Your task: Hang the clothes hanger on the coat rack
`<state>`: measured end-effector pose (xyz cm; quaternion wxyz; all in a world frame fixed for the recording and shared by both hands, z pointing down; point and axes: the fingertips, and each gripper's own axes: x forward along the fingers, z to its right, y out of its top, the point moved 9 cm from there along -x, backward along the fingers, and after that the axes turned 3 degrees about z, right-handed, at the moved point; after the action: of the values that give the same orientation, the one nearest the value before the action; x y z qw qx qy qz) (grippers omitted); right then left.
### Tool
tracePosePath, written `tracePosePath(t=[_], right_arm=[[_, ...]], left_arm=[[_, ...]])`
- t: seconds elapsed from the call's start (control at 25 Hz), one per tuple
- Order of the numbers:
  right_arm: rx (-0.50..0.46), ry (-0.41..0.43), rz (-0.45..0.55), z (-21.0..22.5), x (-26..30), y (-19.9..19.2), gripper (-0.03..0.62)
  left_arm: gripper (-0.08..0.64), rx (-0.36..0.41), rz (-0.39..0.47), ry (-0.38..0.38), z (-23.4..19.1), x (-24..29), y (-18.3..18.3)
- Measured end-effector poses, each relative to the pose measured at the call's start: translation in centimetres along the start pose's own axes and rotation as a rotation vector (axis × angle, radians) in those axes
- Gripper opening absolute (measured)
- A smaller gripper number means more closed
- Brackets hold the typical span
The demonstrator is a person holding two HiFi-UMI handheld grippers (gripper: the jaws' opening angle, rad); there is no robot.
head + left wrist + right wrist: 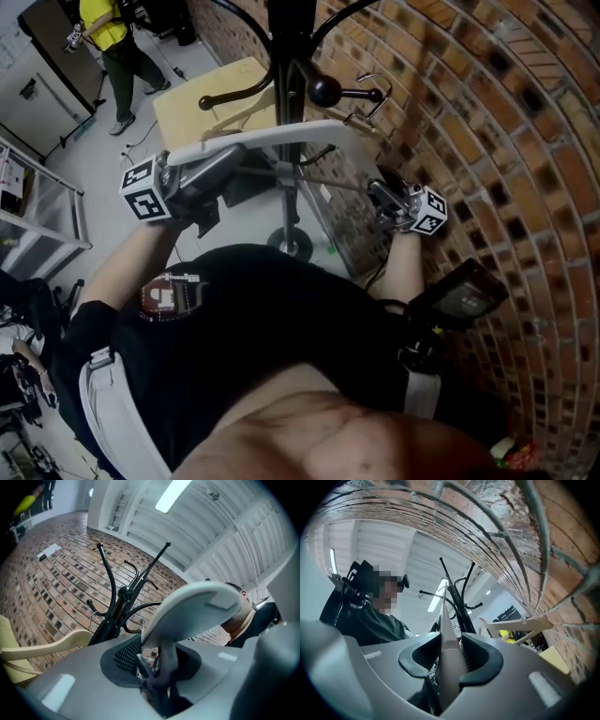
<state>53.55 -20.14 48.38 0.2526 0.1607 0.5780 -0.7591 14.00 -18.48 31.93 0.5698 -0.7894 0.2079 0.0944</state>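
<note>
A white clothes hanger (281, 137) stretches across in front of the black coat rack (291, 56), and I hold it at both ends. My left gripper (225, 161) is shut on its left end, which curves up out of the jaws in the left gripper view as a broad white arm (197, 602). My right gripper (378, 192) is shut on the other end, seen edge-on as a pale hanger arm (450, 663) between the dark pads. The rack's pole and curved pegs (123, 595) rise just beyond the hanger. Its pole (457, 602) also shows in the right gripper view.
A cream hanger (42, 646) hangs by its metal hook (370, 89) on the rack. A brick wall (506, 141) stands close on the right. The rack's round base (291, 244) sits on the floor. A beige box (211, 94) is behind it, and a person in yellow (108, 28) at the far left.
</note>
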Motion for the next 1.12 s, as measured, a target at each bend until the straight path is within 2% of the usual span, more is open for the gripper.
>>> tracePosePath(t=[0.48,1.12], right_arm=[[0.045,0.005,0.023,2.5,-0.6,-1.5,0.152],[0.096,0.046,-0.012,4.7,1.8,-3.3,0.152]], left_arm=[[0.098,0.004,-0.035,0.069,-1.2,0.4,-0.7],[0.097,0.016,-0.002,0.144,-1.4,-2.6,-0.6]])
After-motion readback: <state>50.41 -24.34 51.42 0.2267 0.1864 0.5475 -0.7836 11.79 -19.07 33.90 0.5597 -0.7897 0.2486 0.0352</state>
